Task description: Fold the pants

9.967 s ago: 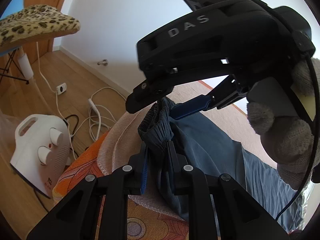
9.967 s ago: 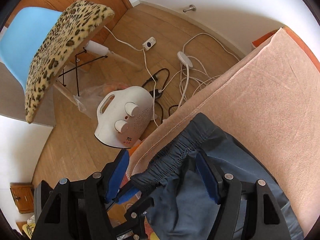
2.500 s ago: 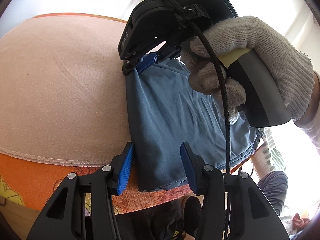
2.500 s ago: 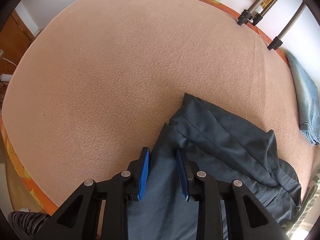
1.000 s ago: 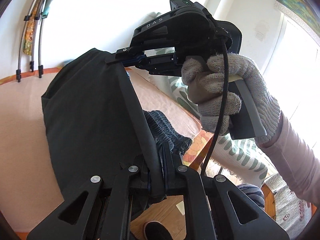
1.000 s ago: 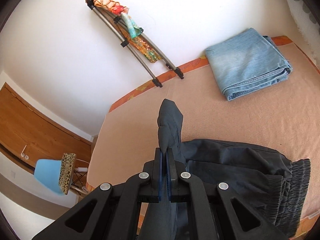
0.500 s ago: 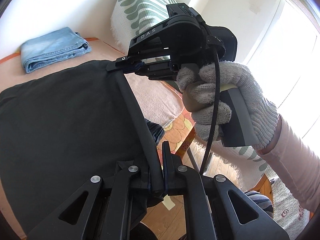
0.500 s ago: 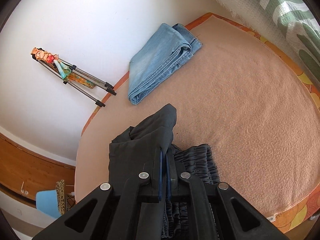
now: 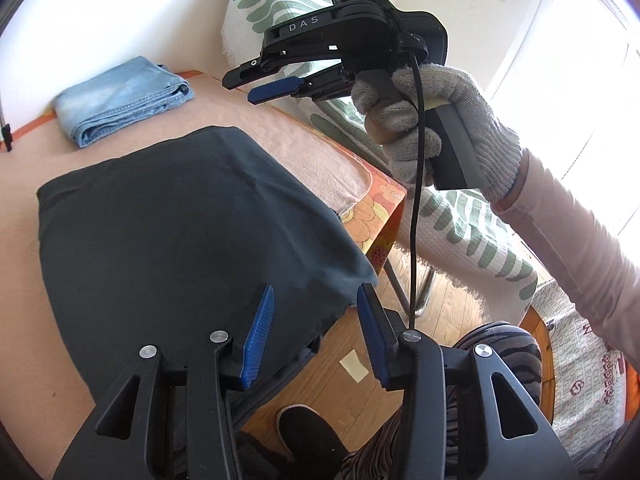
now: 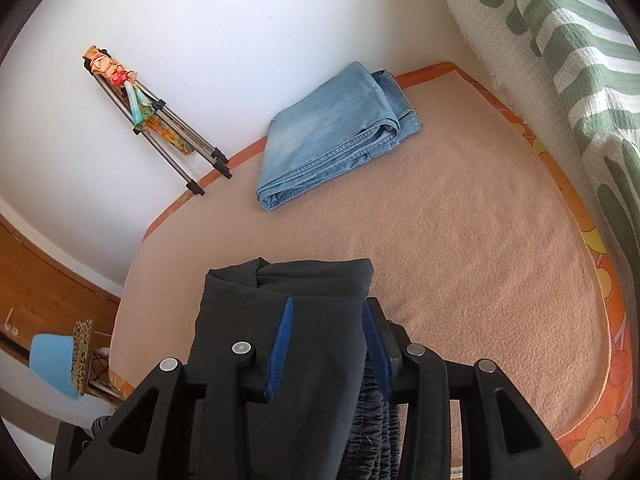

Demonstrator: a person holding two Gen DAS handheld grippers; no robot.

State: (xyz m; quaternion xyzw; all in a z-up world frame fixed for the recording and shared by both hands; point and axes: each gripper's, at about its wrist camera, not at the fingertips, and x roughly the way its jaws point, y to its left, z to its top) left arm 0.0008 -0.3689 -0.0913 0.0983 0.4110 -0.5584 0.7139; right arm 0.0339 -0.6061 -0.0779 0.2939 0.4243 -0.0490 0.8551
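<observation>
The dark grey pants [image 9: 180,220] lie folded on the pink blanket [image 9: 304,148], with one corner reaching the table's near edge. My left gripper [image 9: 316,320] hangs over that corner, its jaws opening, and its blue pads stand clear of the cloth. A gloved hand [image 9: 432,112] holds my right gripper [image 9: 240,89] above the blanket; its jaws are opening with nothing between them. In the right wrist view the pants [image 10: 312,292] show beneath the right gripper [image 10: 328,320], and the gathered waistband [image 10: 372,420] peeks out below the top layer.
Folded light-blue jeans [image 10: 336,128] rest at the far side by the wall. A green-striped throw [image 10: 560,40] hangs along the right edge. Metal tripod legs [image 10: 168,132] lean on the wall. Past the table edge [image 9: 384,208] are wooden floor and a black shoe [image 9: 308,428].
Both grippers were shut on the lifted edge of the pants; both have now opened and let go. The cloth has dropped flat over the waistband.
</observation>
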